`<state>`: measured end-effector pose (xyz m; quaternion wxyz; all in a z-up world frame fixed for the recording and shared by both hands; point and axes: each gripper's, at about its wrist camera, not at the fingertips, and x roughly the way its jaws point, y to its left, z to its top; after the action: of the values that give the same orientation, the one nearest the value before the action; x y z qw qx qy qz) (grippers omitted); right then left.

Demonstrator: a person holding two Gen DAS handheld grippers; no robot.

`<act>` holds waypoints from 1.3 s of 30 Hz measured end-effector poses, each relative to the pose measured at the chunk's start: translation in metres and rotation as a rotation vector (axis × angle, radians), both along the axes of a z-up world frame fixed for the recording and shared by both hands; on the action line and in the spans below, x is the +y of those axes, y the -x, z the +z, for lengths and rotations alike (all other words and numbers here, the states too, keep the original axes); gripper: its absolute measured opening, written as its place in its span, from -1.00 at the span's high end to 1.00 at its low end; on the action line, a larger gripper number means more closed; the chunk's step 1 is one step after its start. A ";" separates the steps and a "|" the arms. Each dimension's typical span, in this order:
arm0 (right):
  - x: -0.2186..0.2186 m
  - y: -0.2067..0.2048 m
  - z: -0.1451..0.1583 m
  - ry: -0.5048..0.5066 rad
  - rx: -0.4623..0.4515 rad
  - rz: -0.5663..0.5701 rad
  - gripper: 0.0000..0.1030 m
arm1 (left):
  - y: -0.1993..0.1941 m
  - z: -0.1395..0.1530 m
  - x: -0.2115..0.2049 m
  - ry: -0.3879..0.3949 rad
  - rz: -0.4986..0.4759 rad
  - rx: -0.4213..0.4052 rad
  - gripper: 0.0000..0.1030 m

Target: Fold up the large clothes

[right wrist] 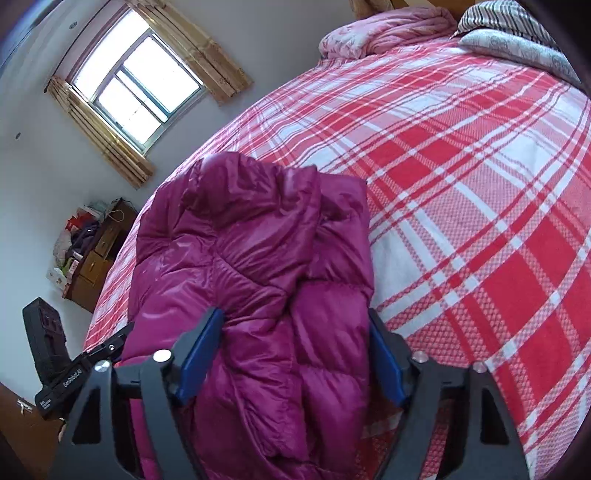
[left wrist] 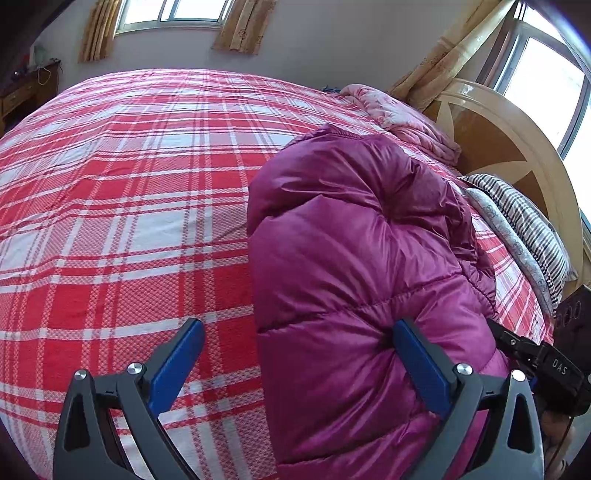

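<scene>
Where the left wrist camera looks across the bed, a magenta down jacket (left wrist: 362,266) lies bundled on the red-and-white plaid bedspread (left wrist: 122,206), toward the side nearer the wooden headboard (left wrist: 491,136). The left gripper (left wrist: 297,343) has its jaws spread wide apart. Its right blue pad presses into the jacket's puffy quilting; its left blue pad hangs over bare bedspread, well clear of the fabric. A pink quilt (left wrist: 402,118) is heaped by the headboard, and a striped pillow (left wrist: 524,225) rests just beside it. The other tool's black body shows at the right edge, close behind the jacket. Curtained windows stand in the far wall.

In the right wrist view, the same jacket (right wrist: 255,258) lies near the bed's edge, folded into a thick bundle. The right gripper (right wrist: 295,339) straddles the bundle, jaws wide apart, with one blue pad against each flank of the fabric. The plaid bedspread (right wrist: 461,192) extends to the right. The pink quilt (right wrist: 384,33) and striped pillow (right wrist: 506,18) sit at the far end. A cluttered wooden dresser (right wrist: 92,258) stands against the wall below a window (right wrist: 136,81).
</scene>
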<state>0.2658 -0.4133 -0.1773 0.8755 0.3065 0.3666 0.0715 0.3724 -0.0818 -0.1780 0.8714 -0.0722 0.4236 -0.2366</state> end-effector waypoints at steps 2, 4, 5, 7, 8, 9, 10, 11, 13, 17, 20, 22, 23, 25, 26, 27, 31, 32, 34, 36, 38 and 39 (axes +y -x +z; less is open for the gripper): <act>0.003 0.000 -0.002 -0.043 0.001 0.035 0.11 | 0.004 0.003 -0.007 0.000 -0.046 -0.008 -0.87; 0.008 0.007 0.004 -0.038 -0.005 0.039 0.31 | 0.014 0.010 -0.017 -0.004 -0.108 -0.030 -0.26; 0.013 0.011 0.008 -0.027 -0.015 0.041 0.46 | 0.021 0.015 -0.022 -0.045 -0.110 -0.058 -0.22; 0.023 0.019 0.018 -0.002 -0.033 0.048 0.56 | 0.035 0.026 -0.028 -0.114 -0.114 -0.101 0.14; 0.029 0.023 0.024 0.017 -0.043 0.051 0.57 | 0.040 0.030 -0.027 -0.126 -0.107 -0.112 0.21; 0.035 0.028 0.029 0.026 -0.054 0.056 0.58 | 0.046 0.036 -0.023 -0.127 -0.103 -0.119 0.32; 0.041 0.032 0.033 0.030 -0.066 0.066 0.58 | 0.055 0.044 -0.017 -0.122 -0.099 -0.135 0.36; 0.046 0.033 0.036 0.029 -0.076 0.076 0.59 | 0.063 0.050 -0.012 -0.128 -0.094 -0.157 0.38; 0.059 0.039 0.043 0.023 -0.100 0.104 0.59 | 0.081 0.065 0.000 -0.154 -0.081 -0.211 0.41; 0.091 0.040 0.054 0.007 -0.140 0.169 0.60 | 0.106 0.084 0.035 -0.186 -0.034 -0.249 0.42; 0.123 0.039 0.063 0.003 -0.157 0.238 0.60 | 0.119 0.093 0.069 -0.221 0.022 -0.257 0.42; 0.146 0.037 0.068 -0.002 -0.167 0.287 0.60 | 0.129 0.096 0.092 -0.250 0.065 -0.264 0.42; 0.157 0.036 0.070 0.004 -0.171 0.308 0.60 | 0.132 0.097 0.101 -0.250 0.085 -0.267 0.42; 0.180 0.034 0.073 0.008 -0.180 0.353 0.60 | 0.140 0.098 0.124 -0.261 0.130 -0.265 0.42; 0.191 0.033 0.075 0.011 -0.183 0.376 0.60 | 0.143 0.099 0.135 -0.260 0.148 -0.269 0.42; 0.202 0.031 0.075 0.015 -0.185 0.398 0.60 | 0.147 0.100 0.145 -0.259 0.167 -0.271 0.42; 0.240 0.020 0.075 0.014 -0.181 0.477 0.60 | 0.158 0.102 0.183 -0.272 0.238 -0.268 0.43; 0.249 0.017 0.073 0.010 -0.178 0.492 0.60 | 0.161 0.102 0.191 -0.276 0.252 -0.265 0.43; 0.266 0.012 0.072 0.006 -0.173 0.523 0.60 | 0.166 0.102 0.210 -0.287 0.281 -0.268 0.43; 0.285 0.009 0.071 0.006 -0.169 0.555 0.60 | 0.169 0.102 0.223 -0.302 0.310 -0.274 0.43; 0.300 0.004 0.067 0.005 -0.158 0.584 0.60 | 0.169 0.100 0.236 -0.309 0.335 -0.270 0.43; 0.307 0.000 0.065 0.007 -0.152 0.597 0.60 | 0.169 0.098 0.244 -0.310 0.347 -0.263 0.43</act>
<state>0.2657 -0.1067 -0.1124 0.8418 0.1763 0.3742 0.3468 0.2031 0.1618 -0.0800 0.9471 0.0220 0.3194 -0.0233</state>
